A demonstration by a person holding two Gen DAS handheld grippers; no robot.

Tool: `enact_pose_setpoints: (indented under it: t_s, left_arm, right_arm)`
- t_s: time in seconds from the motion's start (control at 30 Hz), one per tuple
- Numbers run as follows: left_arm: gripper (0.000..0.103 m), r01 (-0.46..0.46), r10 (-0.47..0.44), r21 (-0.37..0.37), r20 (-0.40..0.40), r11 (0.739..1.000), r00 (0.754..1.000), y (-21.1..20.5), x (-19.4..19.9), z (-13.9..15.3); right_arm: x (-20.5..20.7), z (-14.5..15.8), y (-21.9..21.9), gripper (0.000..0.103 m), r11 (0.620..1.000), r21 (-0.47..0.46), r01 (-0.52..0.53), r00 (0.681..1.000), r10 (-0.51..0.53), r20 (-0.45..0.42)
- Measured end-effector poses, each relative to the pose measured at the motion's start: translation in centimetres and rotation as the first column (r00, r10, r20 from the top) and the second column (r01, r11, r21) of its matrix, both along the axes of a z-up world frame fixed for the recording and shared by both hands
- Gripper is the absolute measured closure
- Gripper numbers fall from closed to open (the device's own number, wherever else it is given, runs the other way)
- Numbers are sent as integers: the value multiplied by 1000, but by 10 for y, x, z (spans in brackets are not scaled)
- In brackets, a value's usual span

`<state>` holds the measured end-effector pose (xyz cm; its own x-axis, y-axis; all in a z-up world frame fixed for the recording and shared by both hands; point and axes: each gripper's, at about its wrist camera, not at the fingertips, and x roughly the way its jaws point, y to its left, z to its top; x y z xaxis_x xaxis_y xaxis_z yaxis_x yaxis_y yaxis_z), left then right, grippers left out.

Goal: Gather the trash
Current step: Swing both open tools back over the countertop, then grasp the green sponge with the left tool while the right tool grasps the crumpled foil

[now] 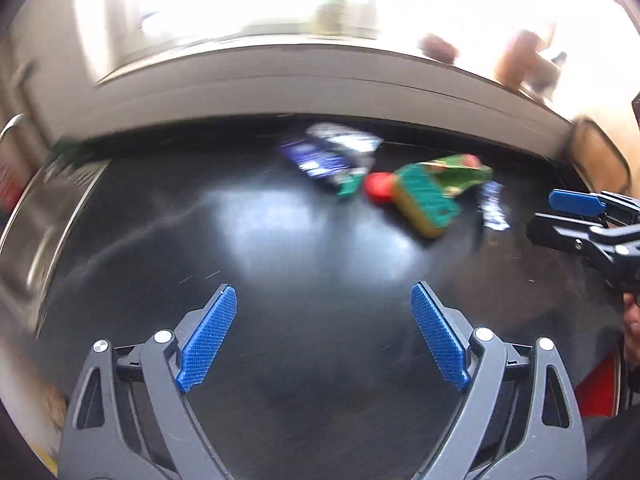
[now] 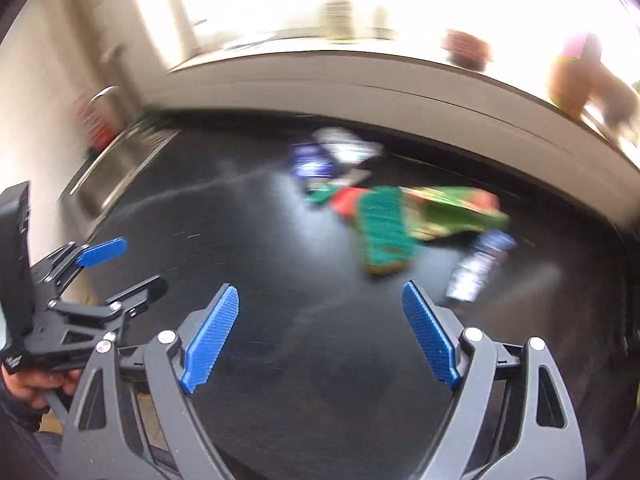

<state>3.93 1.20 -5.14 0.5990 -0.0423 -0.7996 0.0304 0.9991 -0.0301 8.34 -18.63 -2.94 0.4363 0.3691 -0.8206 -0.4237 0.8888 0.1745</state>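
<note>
Lying far across the dark counter [image 1: 280, 320] is the trash [image 1: 424, 196] — blurred wrappers and a green-topped sponge. Nearer, left tool [image 1: 324, 336] and right tool [image 2: 320, 332] hover side by side — jaws spread, nothing between them. Sink [image 1: 36, 236] at far left.

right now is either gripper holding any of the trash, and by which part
Nothing is held. The left gripper and right gripper are both open and empty above the black countertop.

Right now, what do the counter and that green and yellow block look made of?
Counter: dark, glossy, hard surface, perhaps polished stone or laminate; it mirrors window glare. Green and yellow block: probably a sponge, ridged green scouring top over a yellow foam-like base; blur leaves it uncertain.
</note>
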Motion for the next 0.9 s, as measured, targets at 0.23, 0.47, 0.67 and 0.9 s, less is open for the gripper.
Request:
enact_pose_setpoints:
  t_s: [0.23,0.47,0.67,0.9]
  left_arm:
    - [17,111,-110,9,-35,994,993,-71,32,-11]
    - [17,86,-88,-30,-88,996,992,-95,76,-37]
    - [17,-16,1,-93,-155,996,988,-101,134,-70]
    - [17,-135,111,-87,-244,987,963,-117,191,-99]
  right_arm:
    - [20,-16,-87,22,988,3,157,987,-157,-29]
    - [49,-33,-106,22,985,8,175,982,-174,-68]
    - [89,-64,-110,22,982,-22,190,973,-191,-129]
    - [136,-106,-106,22,979,-55,198,956,-205,-209]
